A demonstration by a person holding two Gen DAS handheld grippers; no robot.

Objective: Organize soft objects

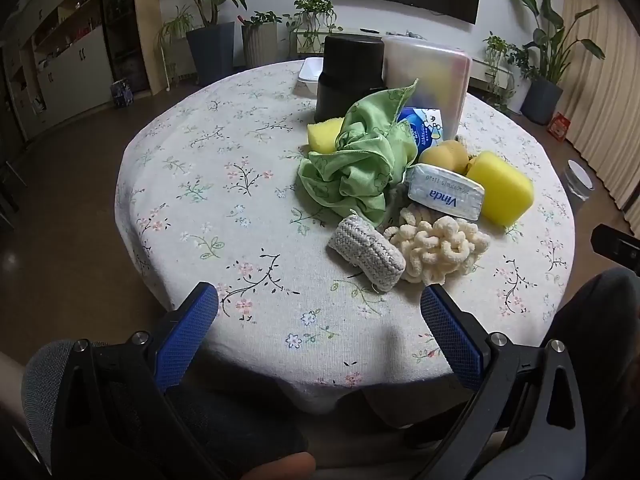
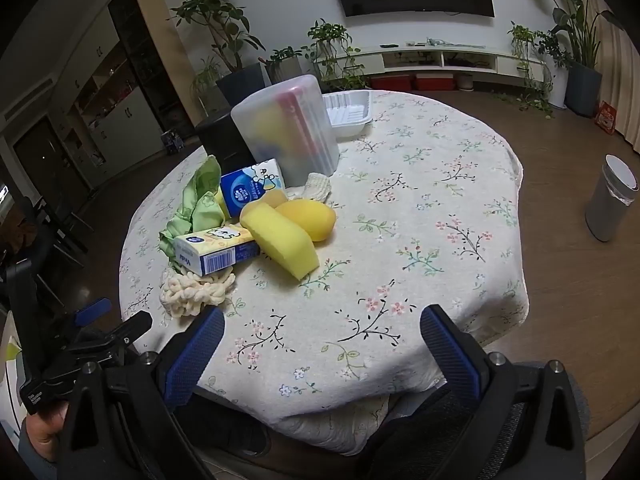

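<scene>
A pile of soft things lies on the round floral table (image 1: 224, 208): a green cloth (image 1: 356, 168), a grey knitted pad (image 1: 366, 254), a cream chenille bundle (image 1: 436, 250), a Vinda tissue pack (image 1: 444, 196), a yellow sponge (image 1: 502, 188), a second sponge (image 1: 324, 134) and a blue tissue pack (image 1: 422, 128). My left gripper (image 1: 320, 312) is open and empty near the table's front edge. My right gripper (image 2: 322, 332) is open and empty, right of the pile. There I see the sponge (image 2: 280, 240), the tissue pack (image 2: 212, 252), the chenille bundle (image 2: 196, 290) and the cloth (image 2: 200, 204).
A translucent lidded box (image 2: 284, 132), a black cylinder (image 1: 348, 76) and a white tray (image 2: 348, 114) stand behind the pile. A grey bin (image 2: 610, 200) stands on the floor at right. Potted plants line the far wall. The left gripper (image 2: 92, 312) shows at left in the right wrist view.
</scene>
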